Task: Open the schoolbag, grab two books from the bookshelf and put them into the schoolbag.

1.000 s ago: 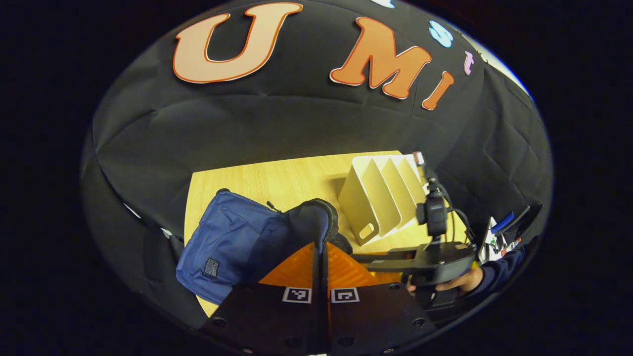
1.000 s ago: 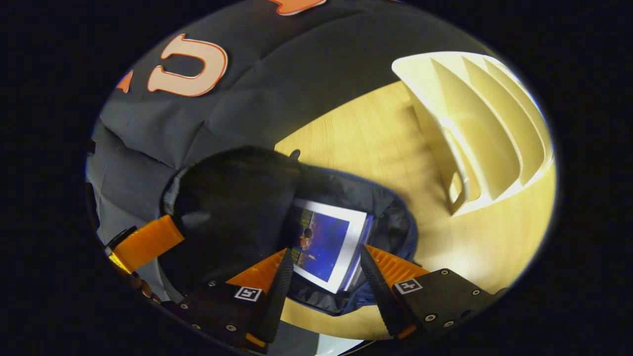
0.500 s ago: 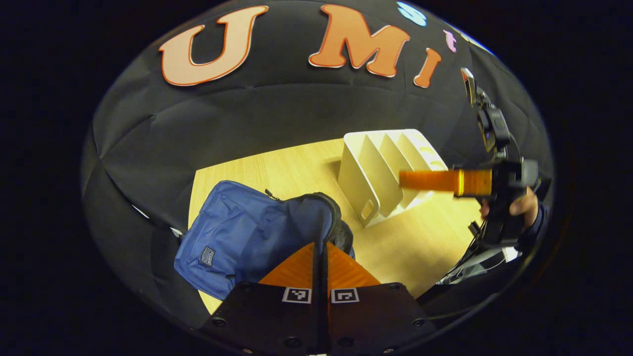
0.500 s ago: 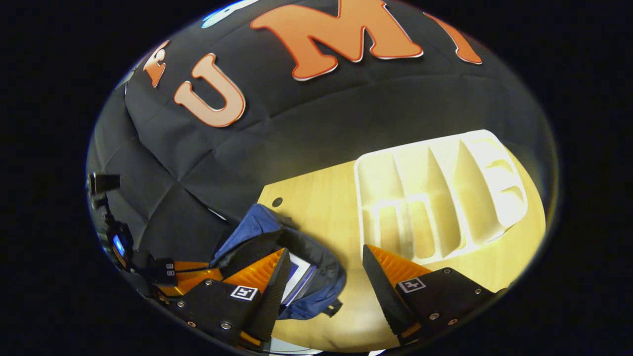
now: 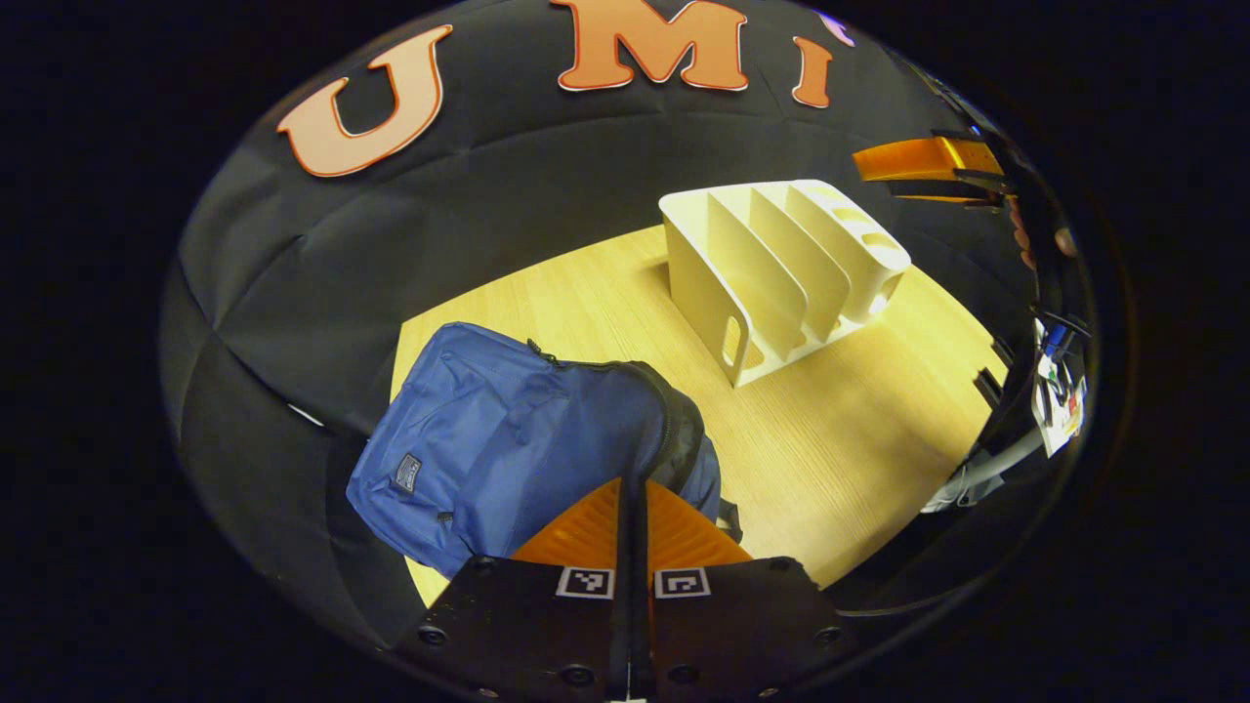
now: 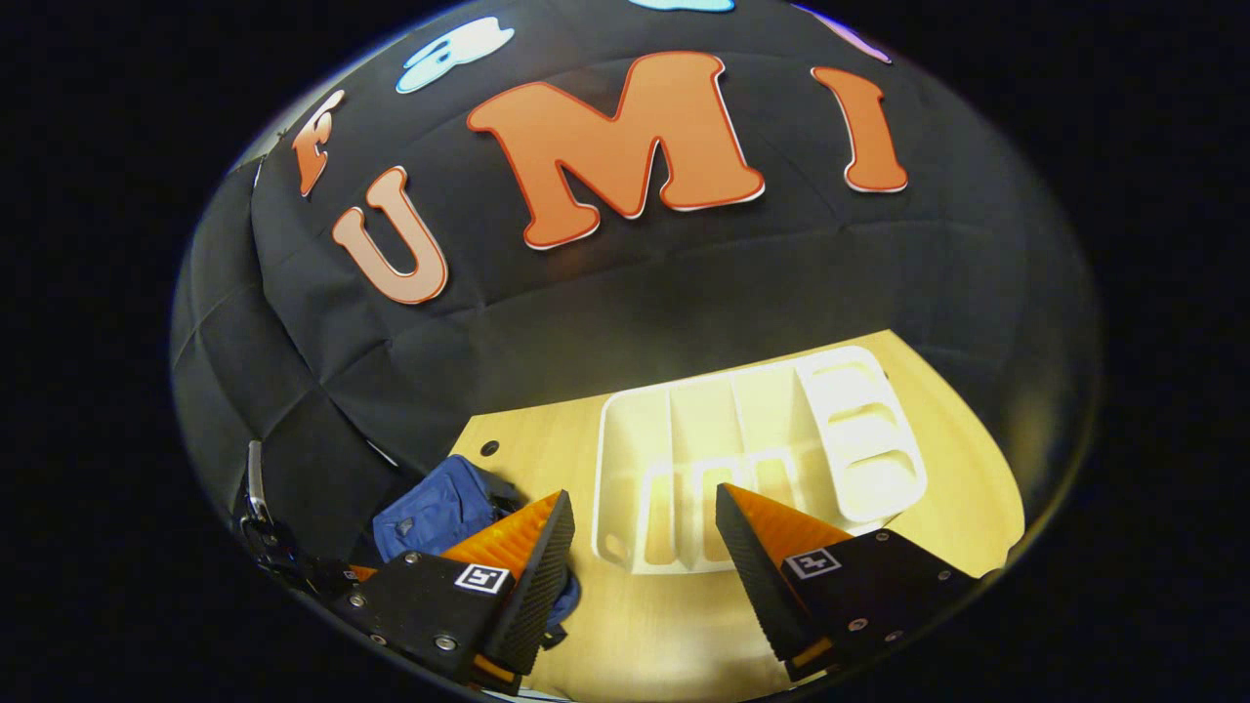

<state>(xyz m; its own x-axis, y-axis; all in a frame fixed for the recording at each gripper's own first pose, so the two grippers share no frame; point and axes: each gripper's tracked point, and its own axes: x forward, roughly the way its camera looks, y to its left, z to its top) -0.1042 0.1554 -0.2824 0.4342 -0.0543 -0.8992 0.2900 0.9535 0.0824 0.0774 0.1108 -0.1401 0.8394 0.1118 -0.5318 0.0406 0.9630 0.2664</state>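
Black cloth wall behind wooden table (image 5: 840, 439); schoolbag (image 5: 508, 439), bookshelf (image 5: 781, 264) apart.

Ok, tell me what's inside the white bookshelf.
The bookshelf slots look empty in both views, with no books standing in them. The slot floors nearest the schoolbag are partly hidden by dividers.

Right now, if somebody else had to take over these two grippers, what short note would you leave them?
Left gripper: shut, empty, just above the blue schoolbag.
Right gripper: open, empty, raised over the white bookshelf.
Schoolbag lies on the wooden table, its zipper open at the end facing the bookshelf.
No books stand in the bookshelf slots.
The bag's inside is hidden, so check both books are in it; nothing else seems left.
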